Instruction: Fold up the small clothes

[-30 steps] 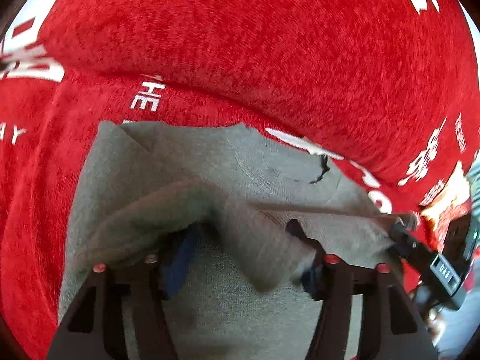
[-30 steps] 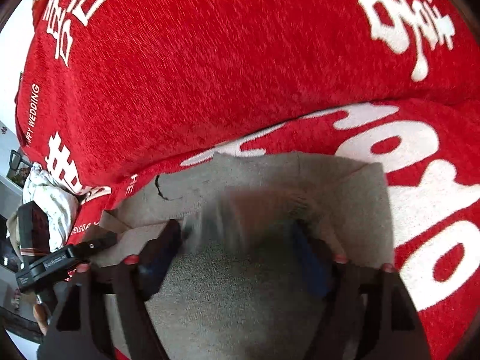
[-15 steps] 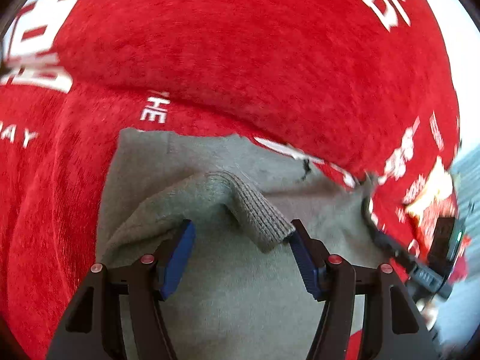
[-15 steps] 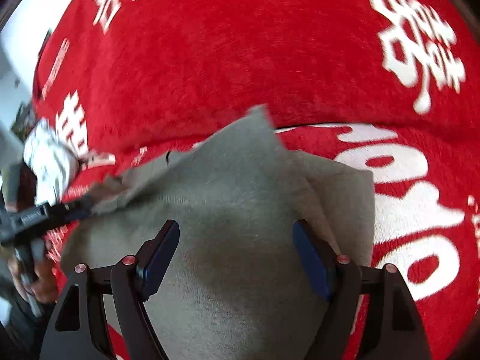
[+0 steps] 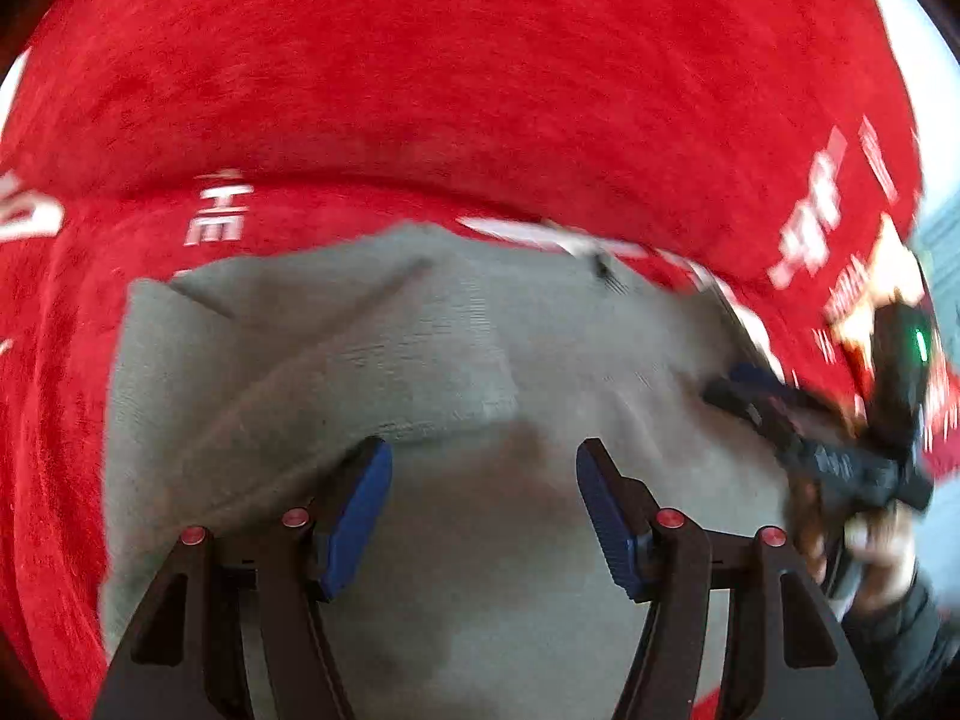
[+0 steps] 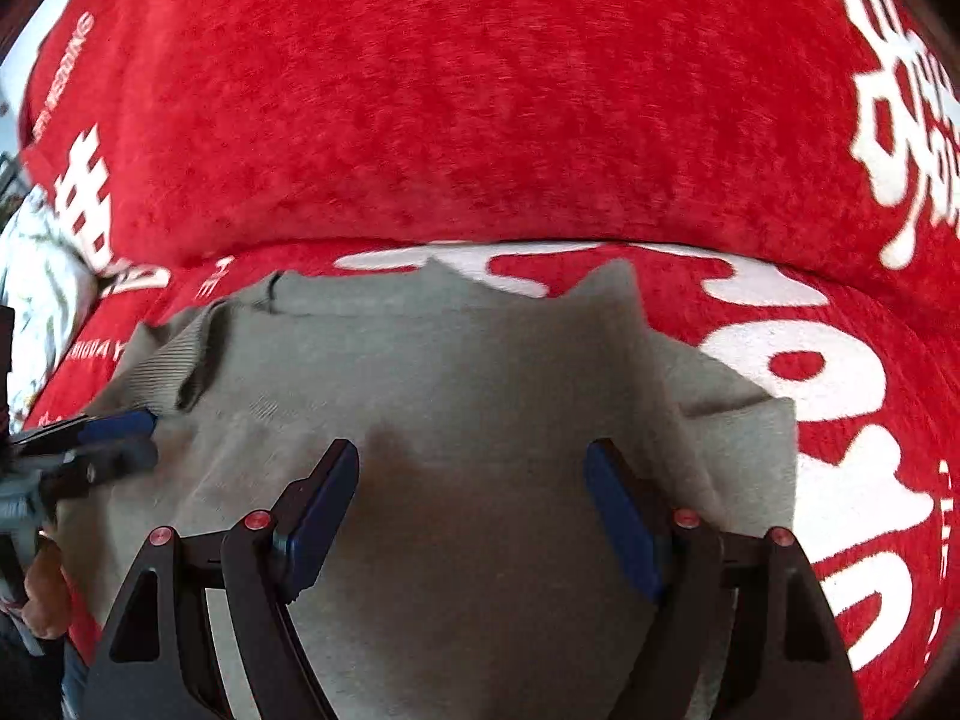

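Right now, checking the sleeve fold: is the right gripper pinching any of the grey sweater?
No: the right gripper stands open above the grey sweater, with no fabric between its pads.

The left wrist view is motion-blurred. The grey garment (image 5: 480,540) runs off both views' bottom edges. White lettering on the red cover (image 6: 480,90) is cut off.

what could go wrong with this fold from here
1. The ribbed cuff of the grey sweater lies loosely bunched at the left edge, so it may slip back out and undo the fold.
2. Both tongs, left and right, stand open above the knit; closing there might pinch several layers and drag the fold askew.
3. The red plush cover is soft and humped, so creases may not stay flat.
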The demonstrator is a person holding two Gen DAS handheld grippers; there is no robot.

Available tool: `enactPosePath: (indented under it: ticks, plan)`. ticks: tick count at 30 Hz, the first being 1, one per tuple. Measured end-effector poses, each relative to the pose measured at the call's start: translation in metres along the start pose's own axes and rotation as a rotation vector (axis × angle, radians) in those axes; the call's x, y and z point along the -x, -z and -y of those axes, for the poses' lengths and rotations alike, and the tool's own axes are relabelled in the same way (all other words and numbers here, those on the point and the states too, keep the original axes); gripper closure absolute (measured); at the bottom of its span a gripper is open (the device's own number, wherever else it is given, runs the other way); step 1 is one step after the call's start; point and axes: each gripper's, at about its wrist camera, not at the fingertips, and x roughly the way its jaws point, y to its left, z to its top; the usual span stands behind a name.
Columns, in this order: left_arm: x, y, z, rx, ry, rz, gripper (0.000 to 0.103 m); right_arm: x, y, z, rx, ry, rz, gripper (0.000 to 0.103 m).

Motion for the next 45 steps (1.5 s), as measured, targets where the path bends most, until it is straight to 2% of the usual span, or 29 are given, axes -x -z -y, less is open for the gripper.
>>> enactPosePath:
  ticks: [3, 6, 9, 11, 14, 17, 20, 23, 25, 29, 33, 36, 39, 42, 45]
  plan:
    - [0.011, -0.017, -0.031, 0.137, -0.052, 0.076, 0.038, 0.001, 0.002, 0.005, -0.013, 0.005, 0.013, 0.023]
    - [0.036, -0.025, -0.064, 0.282, -0.023, 0.166, 0.038, 0.002, 0.004, 0.005, -0.011, 0.004, 0.021, 0.023]
    - [0.053, -0.019, -0.079, 0.325, -0.021, 0.199, 0.038, 0.007, 0.005, 0.003, -0.020, 0.019, 0.029, 0.022]
    - [0.054, -0.013, -0.073, 0.287, -0.028, 0.180, 0.038, 0.015, 0.007, 0.002, -0.028, 0.013, 0.046, 0.022]
    - [0.040, -0.004, -0.051, 0.169, -0.054, 0.130, 0.038, 0.019, 0.008, -0.002, -0.034, -0.002, 0.063, 0.022]
    - [0.020, -0.003, -0.014, 0.035, -0.135, 0.091, 0.038, 0.013, 0.008, -0.008, -0.017, 0.032, 0.048, 0.022]
    - [0.003, -0.005, 0.003, -0.067, -0.269, 0.075, 0.037, 0.006, 0.007, -0.004, -0.003, 0.106, 0.038, 0.022]
    - [-0.002, -0.009, -0.006, -0.053, -0.313, 0.075, 0.038, 0.004, 0.006, 0.010, -0.029, 0.144, 0.030, 0.022]
    - [0.004, -0.007, -0.016, -0.017, -0.359, 0.090, 0.038, 0.009, 0.007, 0.016, -0.053, 0.123, 0.039, 0.022]
    - [0.037, 0.004, -0.026, 0.063, -0.272, 0.143, 0.038, 0.032, 0.014, 0.009, -0.063, 0.136, 0.081, 0.022]
    - [0.057, 0.035, -0.003, 0.009, -0.246, 0.170, 0.038, 0.057, 0.033, -0.006, -0.064, 0.086, 0.129, 0.022]
    - [0.058, 0.056, 0.016, -0.026, -0.234, 0.175, 0.038, 0.068, 0.052, -0.023, -0.024, 0.085, 0.143, 0.022]
    - [0.047, 0.079, 0.036, -0.080, -0.257, 0.158, 0.038, 0.067, 0.068, -0.033, 0.002, 0.083, 0.119, 0.021]
    - [0.035, 0.089, 0.038, -0.106, -0.305, 0.138, 0.038, 0.065, 0.081, -0.031, 0.023, 0.118, 0.105, 0.021]
    - [0.037, 0.095, 0.036, -0.106, -0.307, 0.131, 0.037, 0.071, 0.091, -0.019, -0.012, 0.116, 0.103, 0.021]
